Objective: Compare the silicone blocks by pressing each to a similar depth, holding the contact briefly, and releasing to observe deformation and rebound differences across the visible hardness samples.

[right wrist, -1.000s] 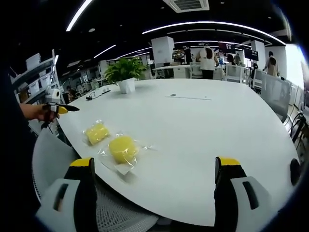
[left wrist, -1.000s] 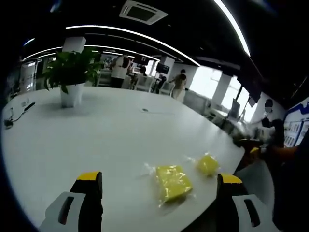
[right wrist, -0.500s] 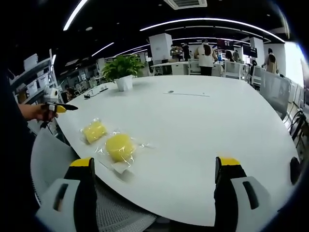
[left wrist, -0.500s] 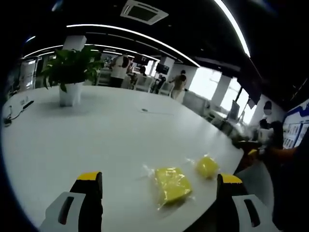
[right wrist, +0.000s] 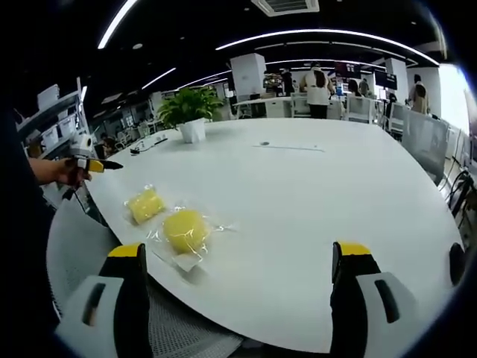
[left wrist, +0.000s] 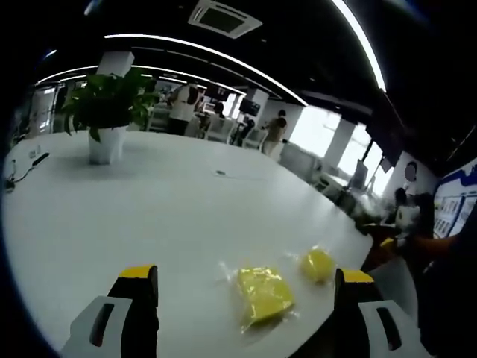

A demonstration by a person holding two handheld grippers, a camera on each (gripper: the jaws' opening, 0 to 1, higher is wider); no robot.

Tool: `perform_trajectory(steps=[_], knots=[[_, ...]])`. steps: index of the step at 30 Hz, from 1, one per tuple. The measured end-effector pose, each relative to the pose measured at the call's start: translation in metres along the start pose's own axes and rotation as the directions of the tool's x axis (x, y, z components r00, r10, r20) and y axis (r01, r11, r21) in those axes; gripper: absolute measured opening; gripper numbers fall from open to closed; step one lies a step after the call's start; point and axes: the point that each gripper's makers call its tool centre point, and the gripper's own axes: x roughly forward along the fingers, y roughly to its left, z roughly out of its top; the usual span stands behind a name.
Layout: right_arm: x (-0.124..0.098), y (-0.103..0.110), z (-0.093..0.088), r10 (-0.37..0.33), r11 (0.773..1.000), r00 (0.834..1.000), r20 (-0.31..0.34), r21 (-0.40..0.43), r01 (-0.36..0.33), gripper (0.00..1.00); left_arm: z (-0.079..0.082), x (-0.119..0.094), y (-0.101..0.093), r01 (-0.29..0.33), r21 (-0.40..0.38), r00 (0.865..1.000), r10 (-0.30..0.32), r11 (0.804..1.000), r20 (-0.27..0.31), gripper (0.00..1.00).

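Two bagged yellow silicone blocks (right wrist: 184, 230) (right wrist: 146, 204) are laid near the table (right wrist: 313, 194) edge for easy pressing, while both hand-held grippers (left wrist: 246, 313) (right wrist: 238, 298) are held spread, untouching.

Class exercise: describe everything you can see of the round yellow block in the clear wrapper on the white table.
The round yellow block is a thick, soft-looking disc, sealed in a clear, crinkled plastic bag whose edges spread flat around it. It lies flat on the white table near the rim closest to the person, beside a squarer yellow block, bagged likewise, with a gap between them. Nothing presses on it; both grippers are held clear of it.
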Motion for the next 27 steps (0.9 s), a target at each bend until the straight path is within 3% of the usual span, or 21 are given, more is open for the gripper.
perform_trajectory(steps=[7, 12, 19, 27], knots=[[0.000, -0.002, 0.003, -0.005, 1.000, 1.000, 0.010, -0.020, 0.005, 0.97, 0.009, 0.006, 0.013, 0.000, -0.065, 0.999, 0.002, 0.998, 0.033, 1.00], [-0.002, -0.002, -0.001, -0.008, 1.000, 1.000, -0.006, 0.004, 0.008, 0.97, 0.001, 0.013, 0.020, 0.005, -0.122, 1.000, -0.001, 0.993, 0.029, 1.00], [-0.004, 0.002, -0.002, -0.014, 1.000, 1.000, -0.011, 0.022, 0.014, 0.97, -0.007, 0.022, 0.011, 0.017, -0.158, 1.000, -0.016, 0.987, 0.006, 0.98], [-0.002, 0.007, -0.004, 0.000, 1.000, 1.000, -0.027, 0.022, 0.001, 0.97, -0.018, 0.050, 0.019, 0.027, -0.285, 1.000, -0.022, 0.958, 0.022, 0.86]])
